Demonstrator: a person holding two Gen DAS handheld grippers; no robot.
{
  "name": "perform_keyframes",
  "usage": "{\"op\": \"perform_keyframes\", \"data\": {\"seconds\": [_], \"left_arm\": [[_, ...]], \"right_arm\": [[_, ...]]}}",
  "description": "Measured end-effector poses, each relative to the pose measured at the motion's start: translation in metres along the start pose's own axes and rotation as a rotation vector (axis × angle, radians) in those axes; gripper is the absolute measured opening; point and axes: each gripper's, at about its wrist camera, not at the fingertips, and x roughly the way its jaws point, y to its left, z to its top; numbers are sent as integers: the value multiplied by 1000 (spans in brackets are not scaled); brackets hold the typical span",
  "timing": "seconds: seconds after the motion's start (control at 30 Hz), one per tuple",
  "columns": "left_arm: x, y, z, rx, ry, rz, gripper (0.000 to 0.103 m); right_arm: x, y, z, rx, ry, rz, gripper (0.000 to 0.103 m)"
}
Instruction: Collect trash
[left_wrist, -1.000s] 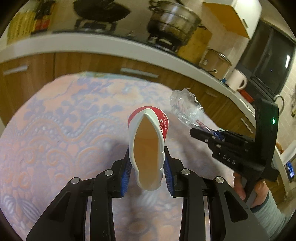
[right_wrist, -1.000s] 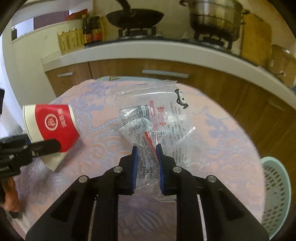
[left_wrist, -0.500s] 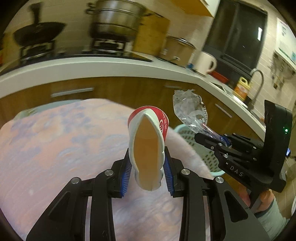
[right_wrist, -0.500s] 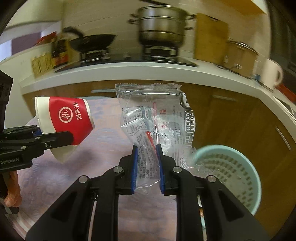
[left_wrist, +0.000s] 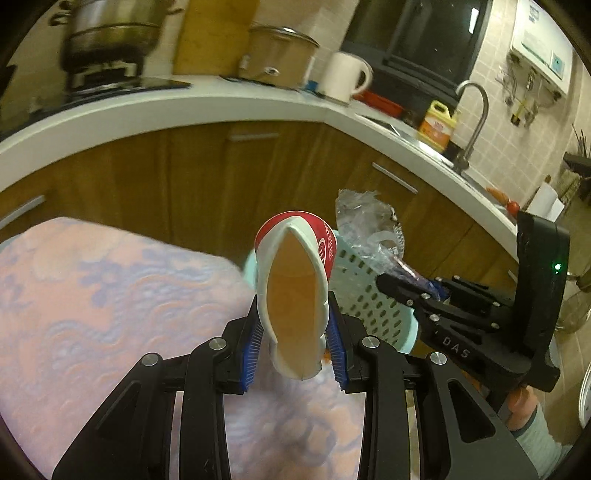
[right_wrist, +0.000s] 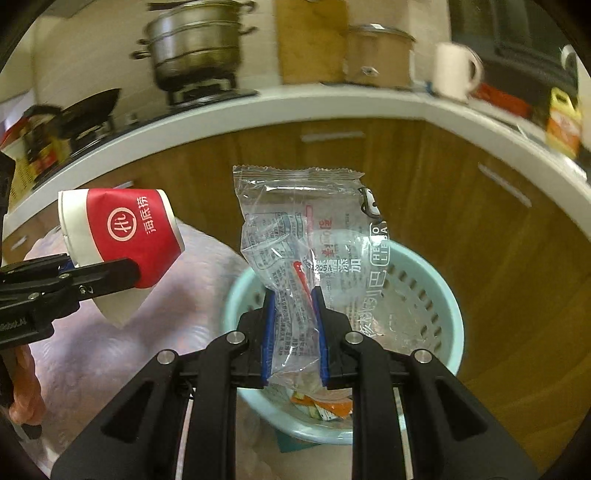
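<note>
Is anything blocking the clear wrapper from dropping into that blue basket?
Nothing visible does. The clear wrapper, pinched in the right gripper, hangs over the open basket, which holds only some scraps at the bottom.

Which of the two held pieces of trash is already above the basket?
The clear plastic wrapper in the right gripper; the red paper cup is beside the basket.

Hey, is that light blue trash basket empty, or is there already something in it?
Not empty: the right wrist view shows orange and white scraps at the bottom of the basket.
</note>
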Motion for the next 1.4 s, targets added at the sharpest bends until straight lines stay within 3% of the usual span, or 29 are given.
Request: {"op": "perform_keyframes", "data": {"seconds": [0.2,0.23,0.27,0.33,0.43,0.7,0.93,1.03,1.27,1.4], "left_arm": [[40,-13,8,5,46,-3,32],[44,-13,8,1,50,-3,40],[47,-13,9,-1,55,-5,57],[51,-14,7,-3,46,19,67],[53,-13,4,0,61,20,67],[29,1,2,-22,19,11,67],[-17,18,-9,-19,-53,28,68],[-38,28,-16,-15,-80,60,70],[-88,54,-39,-11,-202,232,79],[-100,66,-48,-13,-263,316,80]], "right_arm": [[21,-31,-4,77,54,-13,20],[24,-35,-4,88,61,-19,24],[25,-37,-5,95,65,-20,28],[28,-43,-7,118,80,-16,33],[28,-48,-9,136,84,-28,44],[10,-43,-4,157,64,-52,44],[-20,1,1,148,7,-71,44],[-32,28,-1,161,-41,-120,46],[-55,75,-14,226,-174,-218,64],[-59,105,-29,228,-266,-328,72]]}}
